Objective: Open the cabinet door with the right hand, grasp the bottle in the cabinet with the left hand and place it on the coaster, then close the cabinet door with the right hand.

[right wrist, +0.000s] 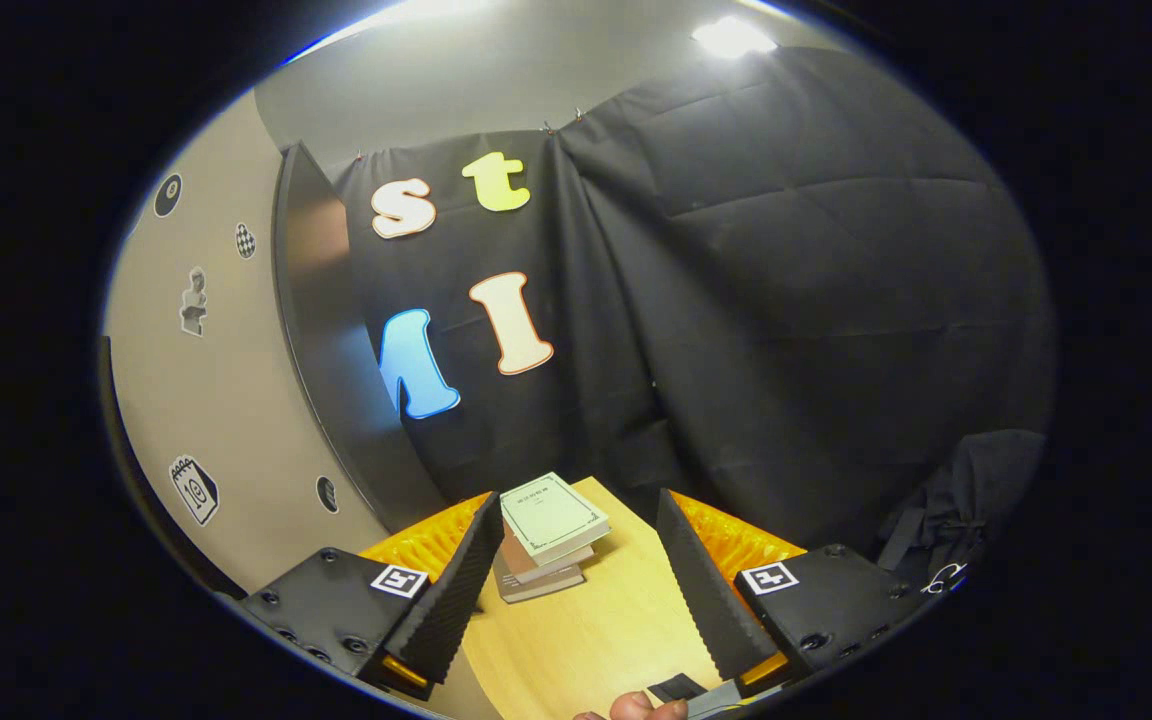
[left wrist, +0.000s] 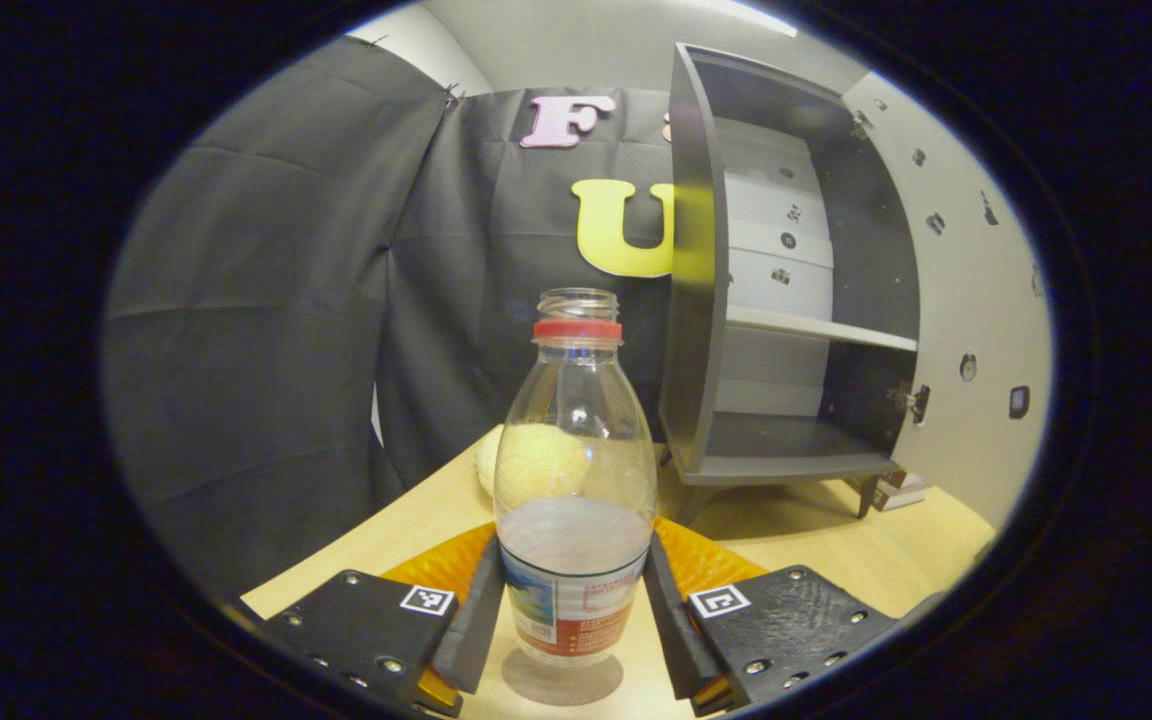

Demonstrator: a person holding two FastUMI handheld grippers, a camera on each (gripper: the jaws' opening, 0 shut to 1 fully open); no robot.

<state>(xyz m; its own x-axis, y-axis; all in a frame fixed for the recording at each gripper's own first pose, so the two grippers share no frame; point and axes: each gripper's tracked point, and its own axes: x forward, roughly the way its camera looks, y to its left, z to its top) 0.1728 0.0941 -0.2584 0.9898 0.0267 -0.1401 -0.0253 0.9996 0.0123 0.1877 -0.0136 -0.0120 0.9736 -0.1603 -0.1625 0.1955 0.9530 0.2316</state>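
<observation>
In the left gripper view I see my left tool (left wrist: 576,600) holding the clear plastic bottle with a red neck ring and no cap (left wrist: 576,480). Both fingers (left wrist: 476,615) press on the lower part of the bottle, at its label, one on each side. The bottle stands upright, and some clear liquid fills about its lower third. Its bottom is close above the light wooden bench (left wrist: 836,545), with a shadow just under it; I cannot tell if it touches the bench. Behind the bottle, seen partly through the plastic, lies a round pale coaster (left wrist: 492,462) on the bench. To the right of it stands the dark grey cabinet on short legs (left wrist: 786,300), and its pale door with small stickers (left wrist: 976,330) is swung open to the right. Inside I see a light shelf (left wrist: 821,328), and the bottom compartment holds nothing.

In the right gripper view my right tool (right wrist: 576,590) is wide and holds nothing. Between its fingers, farther off on the bench (right wrist: 596,640), lies a small pile of books with a pale green cover on top (right wrist: 548,530). The door (right wrist: 206,400) is at the left of this view, just beside the left finger. A fingertip of a hand (right wrist: 636,708) shows at the lower edge.
</observation>
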